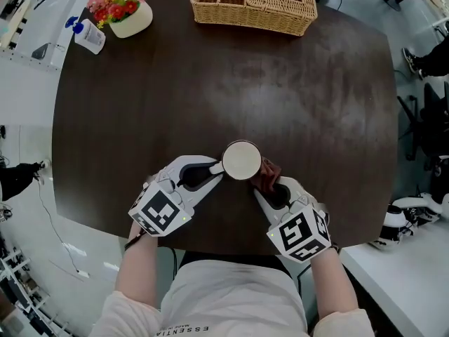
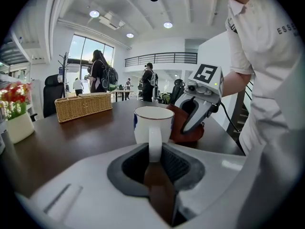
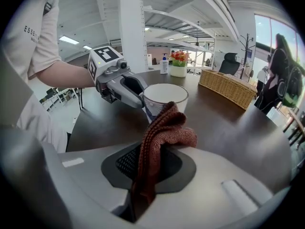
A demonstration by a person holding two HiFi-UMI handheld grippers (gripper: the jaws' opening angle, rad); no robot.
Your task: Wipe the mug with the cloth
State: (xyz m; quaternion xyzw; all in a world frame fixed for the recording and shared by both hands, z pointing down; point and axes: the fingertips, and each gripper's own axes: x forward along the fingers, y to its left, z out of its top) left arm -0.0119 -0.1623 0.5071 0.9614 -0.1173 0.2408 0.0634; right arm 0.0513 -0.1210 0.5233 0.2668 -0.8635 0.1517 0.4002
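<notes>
As L gripper (image 1: pixel 215 169) clamps mug (image 1: pixel 241 160) near table (image 1: pixel 224 230) edge, R gripper (image 1: pixel 266 189) holds cloth (image 1: pixel 269 175).

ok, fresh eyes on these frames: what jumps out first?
The mug, white, at the near edge of the dark table, caught between both tools. The left tongs are shut on its handle, and the right tongs hold a reddish-brown cloth right up against its side. After that, the wicker basket and the pot of flowers at the far edge.
</notes>
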